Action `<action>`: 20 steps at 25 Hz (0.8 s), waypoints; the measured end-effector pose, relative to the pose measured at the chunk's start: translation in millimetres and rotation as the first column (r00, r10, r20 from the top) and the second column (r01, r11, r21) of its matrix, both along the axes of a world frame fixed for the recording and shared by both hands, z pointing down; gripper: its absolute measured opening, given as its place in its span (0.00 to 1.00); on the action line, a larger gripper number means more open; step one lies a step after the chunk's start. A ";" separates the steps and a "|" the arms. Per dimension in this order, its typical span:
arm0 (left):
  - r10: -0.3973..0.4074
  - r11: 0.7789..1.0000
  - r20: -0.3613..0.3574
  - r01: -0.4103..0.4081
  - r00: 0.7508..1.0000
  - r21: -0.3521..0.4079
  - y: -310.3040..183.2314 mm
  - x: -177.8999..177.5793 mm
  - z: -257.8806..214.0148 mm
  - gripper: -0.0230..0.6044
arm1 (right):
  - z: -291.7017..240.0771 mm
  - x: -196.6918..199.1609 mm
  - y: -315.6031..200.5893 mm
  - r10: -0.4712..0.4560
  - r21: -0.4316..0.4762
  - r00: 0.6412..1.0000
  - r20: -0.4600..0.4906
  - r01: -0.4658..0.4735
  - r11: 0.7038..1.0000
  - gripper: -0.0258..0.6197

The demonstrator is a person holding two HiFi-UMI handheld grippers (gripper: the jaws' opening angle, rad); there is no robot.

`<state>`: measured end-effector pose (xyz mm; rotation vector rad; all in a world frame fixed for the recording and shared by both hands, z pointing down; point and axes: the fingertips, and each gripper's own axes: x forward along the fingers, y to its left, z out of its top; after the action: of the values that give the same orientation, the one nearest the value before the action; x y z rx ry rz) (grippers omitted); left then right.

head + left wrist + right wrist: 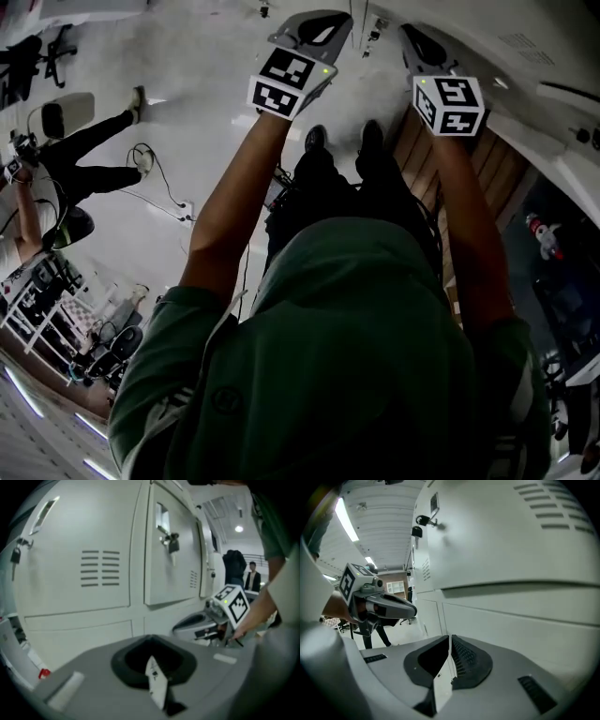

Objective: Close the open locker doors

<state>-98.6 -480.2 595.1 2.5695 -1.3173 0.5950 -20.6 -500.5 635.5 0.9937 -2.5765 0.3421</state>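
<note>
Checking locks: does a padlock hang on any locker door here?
Yes, a dark padlock hangs on the locker door straight ahead.

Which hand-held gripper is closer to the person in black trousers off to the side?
Left. The left hand-held gripper is on the side where that person is; the right hand-held gripper is farther away, beyond the left one.

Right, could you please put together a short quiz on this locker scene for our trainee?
1. True or false: the left gripper is clamped on a padlock.
2. In the left gripper view, that padlock hangs from: A) a locker door; B) a chair; C) a shelf.
3. Fill in: the right gripper has its jaws ____ (together or apart).
Key: 1 false, its jaws are together on nothing; 2 A; 3 together.
</note>
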 end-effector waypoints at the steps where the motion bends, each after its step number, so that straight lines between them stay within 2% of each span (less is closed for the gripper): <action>1: 0.013 1.000 0.002 -0.013 1.000 0.021 3.5 -5.6 -12.8 0.04 | -14.9 -1.5 6.2 -0.007 0.016 1.000 0.007 0.007 1.000 0.07; 6: 0.062 0.990 0.016 -0.064 0.998 0.129 22.9 -28.8 -72.8 0.04 | -115.6 -4.8 41.7 -0.026 0.131 0.994 0.102 0.012 0.991 0.06; 11: 0.107 0.962 0.022 -0.109 0.994 0.252 50.7 -41.5 -136.4 0.04 | -204.7 -5.5 83.0 -0.055 0.221 0.983 0.174 0.016 0.975 0.05; 16: 0.117 0.916 0.001 -0.108 0.993 0.386 88.8 -64.8 -195.8 0.04 | -276.5 -14.0 136.9 -0.096 0.278 0.978 0.183 0.043 0.960 0.05; 20: 0.092 0.900 -0.015 -0.077 0.996 0.429 118.1 -94.8 -224.7 0.04 | -314.2 -17.4 171.6 -0.092 0.309 0.980 0.175 0.035 0.951 0.05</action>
<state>-193.4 -362.0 370.3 2.9811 -1.4690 0.2932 -38.0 -328.9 321.3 1.0178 -2.8880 0.0185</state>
